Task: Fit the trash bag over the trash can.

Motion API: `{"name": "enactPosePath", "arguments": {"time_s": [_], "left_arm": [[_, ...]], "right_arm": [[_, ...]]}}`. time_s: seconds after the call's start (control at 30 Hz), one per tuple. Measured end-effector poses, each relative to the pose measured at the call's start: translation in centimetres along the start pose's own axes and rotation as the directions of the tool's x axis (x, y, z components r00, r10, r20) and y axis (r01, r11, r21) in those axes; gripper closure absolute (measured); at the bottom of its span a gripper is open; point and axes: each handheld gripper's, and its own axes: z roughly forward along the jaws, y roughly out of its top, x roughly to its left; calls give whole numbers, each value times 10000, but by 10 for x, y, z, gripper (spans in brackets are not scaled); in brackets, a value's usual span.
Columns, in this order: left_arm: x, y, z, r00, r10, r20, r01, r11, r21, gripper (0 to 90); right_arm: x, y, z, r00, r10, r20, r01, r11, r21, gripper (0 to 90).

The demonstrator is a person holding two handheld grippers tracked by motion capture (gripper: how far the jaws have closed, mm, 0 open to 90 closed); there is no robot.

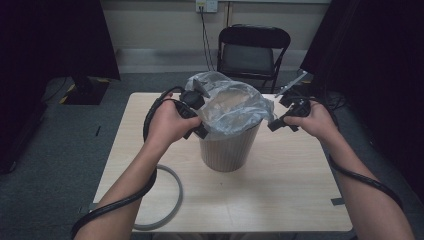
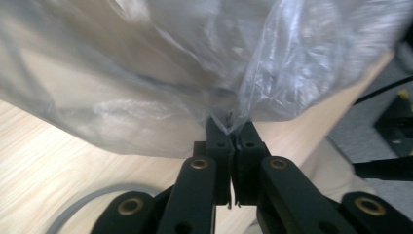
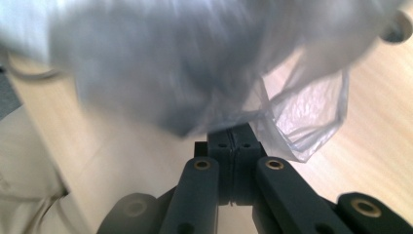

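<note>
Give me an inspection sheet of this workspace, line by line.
Surface: light wooden table, mostly bare.
Job's things: clear plastic bag stretched over the mouth of a ribbed bin standing upright at mid-table.
Clutter: grey ring lying flat on the table's near left.
Grippers: left tool and right tool each shut on the bag's edge, on opposite sides.
Cables: black cable along each forearm.
Surroundings: black folding chair behind the table; wall socket; grey floor.

Bag on bin, mid-table

Clear plastic bag (image 1: 231, 102) is crumpled and puffed up over the rim of the ribbed tan bin (image 1: 229, 150). The bin stands upright at the table's centre; bag edges are stretched outward on both sides.
</note>
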Motion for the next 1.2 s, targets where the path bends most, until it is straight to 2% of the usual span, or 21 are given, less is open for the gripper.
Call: {"name": "enactPosePath", "arguments": {"time_s": [0.07, 0.1, 0.17, 0.23, 0.33, 0.37, 0.47, 0.57, 0.63, 0.67, 0.77, 0.83, 0.93, 1.0, 1.2], "left_arm": [[-3, -3, -1, 9999, 91, -71, -91, 9999, 43, 892], [-4, -5, 0, 9999, 114, 62, -115, 9999, 51, 895], [-8, -7, 0, 9996, 214, 190, -211, 9997, -120, 897], [-11, -9, 1, 9994, 332, 117, -332, 9994, -24, 897], [-11, -9, 9, 9990, 317, 318, -325, 9992, 249, 899], [-10, -9, 12, 9991, 339, 258, -349, 9987, 362, 899], [-3, -7, 25, 9992, 153, 373, -175, 9981, 591, 900], [2, -5, 35, 9981, 42, 615, -83, 9978, 664, 900], [3, -3, 38, 9977, 80, 679, -125, 9978, 654, 900], [3, -3, 39, 9975, 112, 692, -159, 9976, 676, 900], [0, -3, 38, 9976, 308, 617, -350, 9971, 677, 900], [-1, -3, 36, 9978, 251, 613, -282, 9983, 507, 877], [-2, -3, 30, 9977, 266, 620, -279, 9994, 201, 854], [-4, -4, 26, 9974, 299, 653, -303, 9995, 56, 841], [-4, -4, 22, 9970, 272, 722, -266, 9996, -86, 829]], "right_arm": [[0, -8, -8, 9999, 63, 80, -63, 10000, -41, 900], [1, -14, -12, 9999, 83, 91, -83, 10000, 14, 900], [2, -20, -15, 9999, 101, 122, -101, 9999, 40, 900], [3, -26, -14, 9998, 155, 114, -156, 9998, 135, 900], [3, -29, -4, 9998, 178, 110, -183, 9988, 456, 900], [2, -29, 1, 9998, 199, 49, -201, 9984, 526, 900], [1, -26, 18, 9998, 150, -89, -142, 9971, 752, 900], [-3, -22, 31, 9989, 317, -337, -293, 9973, 676, 900], [-4, -19, 37, 9991, 299, -316, -277, 9973, 680, 900], [-4, -17, 40, 9986, 281, -456, -248, 9971, 718, 900], [-2, -14, 44, 9993, 50, -372, -10, 9944, 1060, 900], [-1, -15, 47, 9997, -62, -239, 95, 9901, 1399, 900], [-2, -20, 47, 9998, -8, -178, 34, 9893, 1456, 900], [-4, -25, 45, 9996, 15, -297, 28, 9891, 1470, 900], [-6, -35, 24, 9999, 10, -105, 7, 9871, 1598, 900]]}}
